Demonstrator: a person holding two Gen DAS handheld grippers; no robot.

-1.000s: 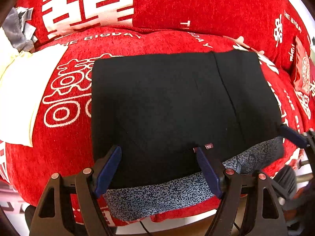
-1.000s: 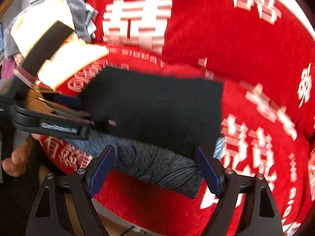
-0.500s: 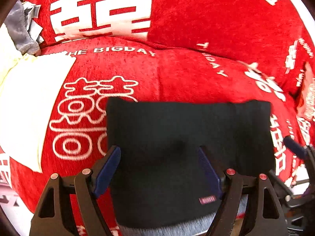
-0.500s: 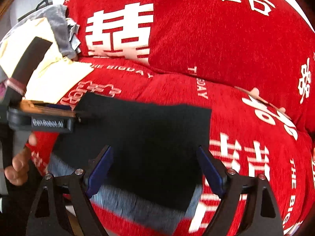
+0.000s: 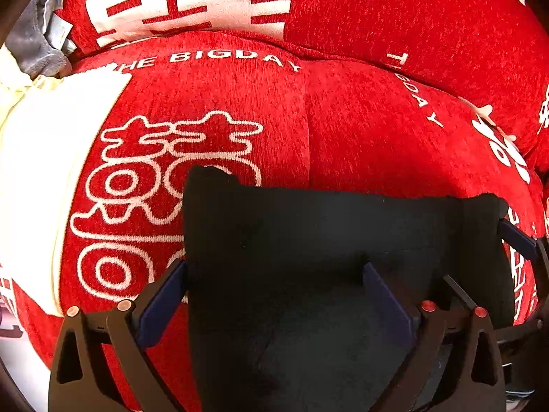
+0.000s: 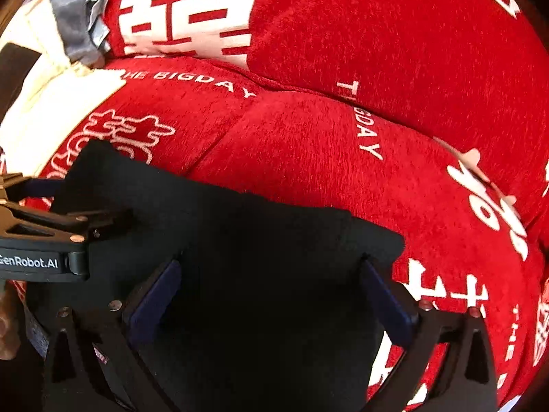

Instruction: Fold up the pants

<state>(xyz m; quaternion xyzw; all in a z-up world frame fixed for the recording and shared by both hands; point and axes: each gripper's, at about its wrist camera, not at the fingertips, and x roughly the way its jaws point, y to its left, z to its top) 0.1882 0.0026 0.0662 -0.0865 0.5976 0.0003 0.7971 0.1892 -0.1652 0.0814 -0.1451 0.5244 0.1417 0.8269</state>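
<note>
The black pants (image 5: 326,240) lie folded into a compact block on the red sofa seat cushion (image 5: 343,130); they also fill the lower middle of the right wrist view (image 6: 257,257). My left gripper (image 5: 274,274) is open, its blue pads spread over the left part of the pants. My right gripper (image 6: 271,271) is open over the right part of the pants. The left gripper's body shows at the left of the right wrist view (image 6: 44,237). The right gripper's pad shows at the right edge of the left wrist view (image 5: 518,240).
A folded cream garment (image 5: 44,178) lies on the seat to the left of the pants, with a grey garment (image 5: 37,48) behind it. Red back cushions (image 6: 377,34) with white lettering rise behind the seat.
Both grippers have moved forward and lower over the pants. The grey-speckled lower layer seen earlier is now covered, and the pants form a shorter black block.
</note>
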